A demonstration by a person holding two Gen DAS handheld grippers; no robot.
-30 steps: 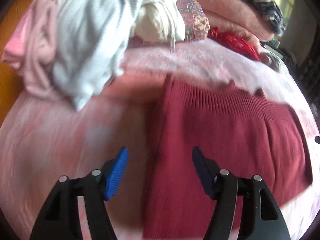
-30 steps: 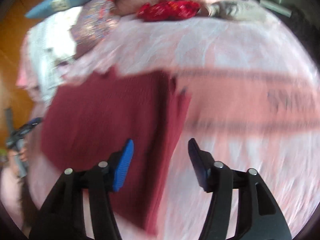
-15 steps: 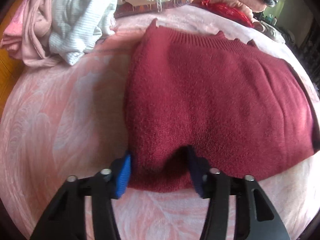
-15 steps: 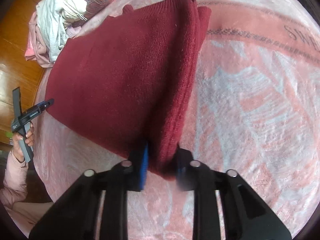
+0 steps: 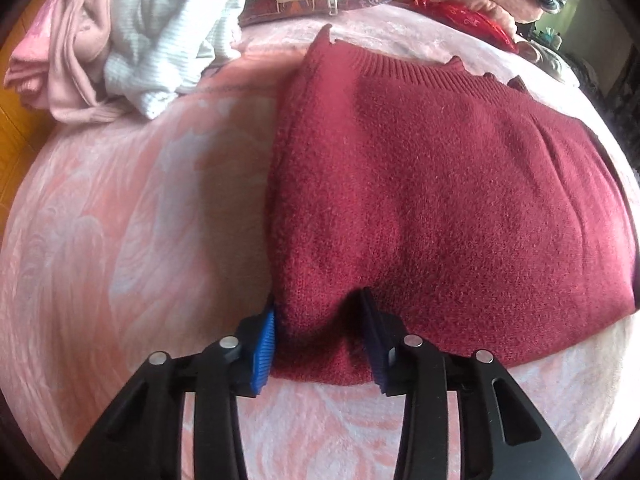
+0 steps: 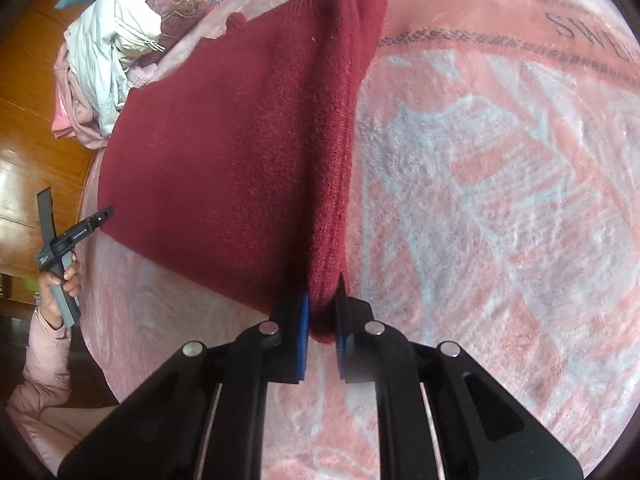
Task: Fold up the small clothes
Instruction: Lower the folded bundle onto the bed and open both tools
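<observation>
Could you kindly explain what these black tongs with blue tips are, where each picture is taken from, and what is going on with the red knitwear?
They are hand-held grippers, one in each of a person's hands, each carrying a camera that looks along its two fingers. In the left wrist view, the left gripper has just been closing and pinches the near corner of a folded dark red sweater. The right wrist view shows the right gripper shut on the other near corner. The sweater lies on a pink blanket; a pile of clothes waits behind.

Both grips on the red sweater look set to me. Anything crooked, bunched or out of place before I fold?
Nothing odd. The sweater lies flat on the blanket, left gripper and right gripper each pinching a near corner. The clothes pile sits clear.
</observation>
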